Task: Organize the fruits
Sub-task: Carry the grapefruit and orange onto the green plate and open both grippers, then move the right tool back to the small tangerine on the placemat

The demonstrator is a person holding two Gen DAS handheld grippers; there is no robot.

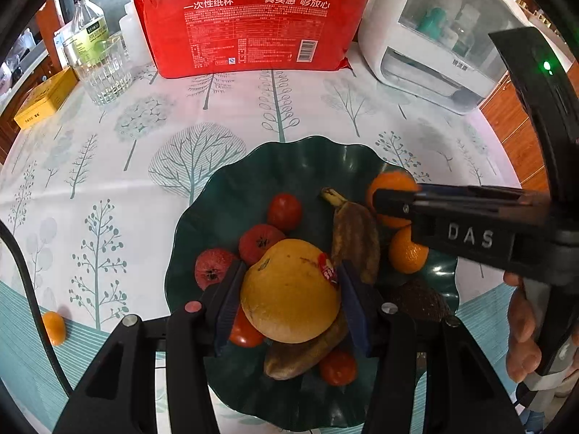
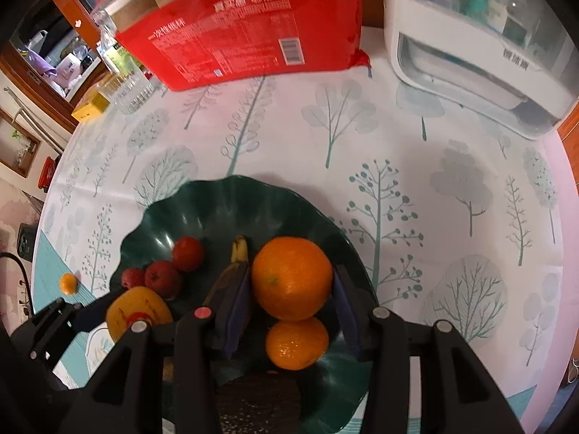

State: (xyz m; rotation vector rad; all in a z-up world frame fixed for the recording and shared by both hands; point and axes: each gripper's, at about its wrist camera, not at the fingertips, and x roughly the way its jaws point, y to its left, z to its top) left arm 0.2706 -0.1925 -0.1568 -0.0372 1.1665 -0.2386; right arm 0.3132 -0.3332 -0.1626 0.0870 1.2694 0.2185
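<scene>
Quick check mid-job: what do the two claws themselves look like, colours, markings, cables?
Both claws are black plastic frames with dark blue finger pads and round silver bolts; each has one pinkish-red cap. The left claw has a black cable beside it. The right claw, seen from the left wrist, bears white raised letters "DAS" and a green light. No sleeve shows.

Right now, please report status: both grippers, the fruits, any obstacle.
Left gripper shut on yellow pear, right gripper shut on orange. Both over green plate. One small orange loose on table. Nothing blocking.
</scene>
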